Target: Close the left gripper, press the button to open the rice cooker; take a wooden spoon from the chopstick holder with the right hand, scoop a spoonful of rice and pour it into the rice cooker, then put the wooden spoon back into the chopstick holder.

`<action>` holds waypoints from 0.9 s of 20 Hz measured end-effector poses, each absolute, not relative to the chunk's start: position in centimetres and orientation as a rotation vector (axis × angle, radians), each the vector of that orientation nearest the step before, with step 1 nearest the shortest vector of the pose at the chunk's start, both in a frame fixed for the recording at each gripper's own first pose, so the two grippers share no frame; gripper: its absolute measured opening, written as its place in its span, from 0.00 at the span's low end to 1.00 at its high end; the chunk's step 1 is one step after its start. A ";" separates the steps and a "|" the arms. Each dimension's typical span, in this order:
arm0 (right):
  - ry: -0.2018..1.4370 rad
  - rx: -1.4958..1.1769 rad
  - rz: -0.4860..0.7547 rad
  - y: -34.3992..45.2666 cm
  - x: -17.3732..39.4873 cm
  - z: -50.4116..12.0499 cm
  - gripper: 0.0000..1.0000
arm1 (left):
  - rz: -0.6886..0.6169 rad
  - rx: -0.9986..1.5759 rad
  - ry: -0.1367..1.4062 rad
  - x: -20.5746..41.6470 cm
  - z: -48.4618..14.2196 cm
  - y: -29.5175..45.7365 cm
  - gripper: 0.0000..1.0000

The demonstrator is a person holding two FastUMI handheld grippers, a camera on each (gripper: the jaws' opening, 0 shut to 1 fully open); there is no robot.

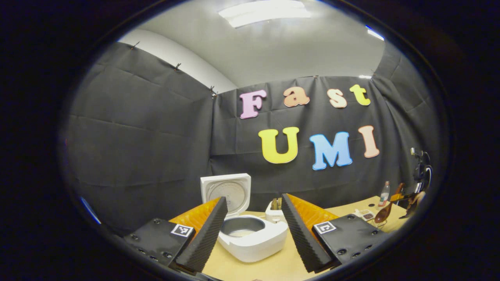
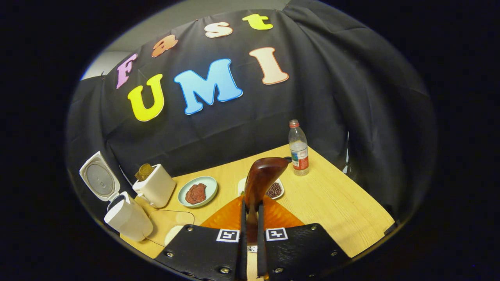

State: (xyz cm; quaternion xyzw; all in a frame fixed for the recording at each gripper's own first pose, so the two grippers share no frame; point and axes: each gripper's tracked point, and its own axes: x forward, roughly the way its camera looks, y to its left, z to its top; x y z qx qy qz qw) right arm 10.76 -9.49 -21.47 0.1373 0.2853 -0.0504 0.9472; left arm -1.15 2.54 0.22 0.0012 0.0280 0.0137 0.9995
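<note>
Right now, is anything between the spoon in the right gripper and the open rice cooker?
Yes: the white holder stands beside the rice cooker, and the plate of meat lies closer. The wooden spoon is clamped upright in the right gripper.

We see a bright ceiling light panel (image 1: 265,15) glaring overhead; fisheye edges bend, and the tabletop (image 2: 332,203) is evenly lit.

white rice cooker (image 1: 250,234), dark reddish-brown wooden spoon (image 2: 262,177), pale wood-grain worktop (image 2: 332,199), pale green plate (image 2: 198,191), red-capped clear bottle (image 2: 298,148).
</note>
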 end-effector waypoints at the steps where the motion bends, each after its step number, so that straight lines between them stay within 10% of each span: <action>1: 0.568 0.281 -0.097 -8.8 10.8 -20.7 0.10 | 0.018 -0.007 0.059 -0.9 0.1 2.7 0.96; 18: 0.587 0.236 0.014 6.8 12.1 -22.7 0.10 | 0.026 -0.022 0.105 1.3 -3.8 13.4 0.96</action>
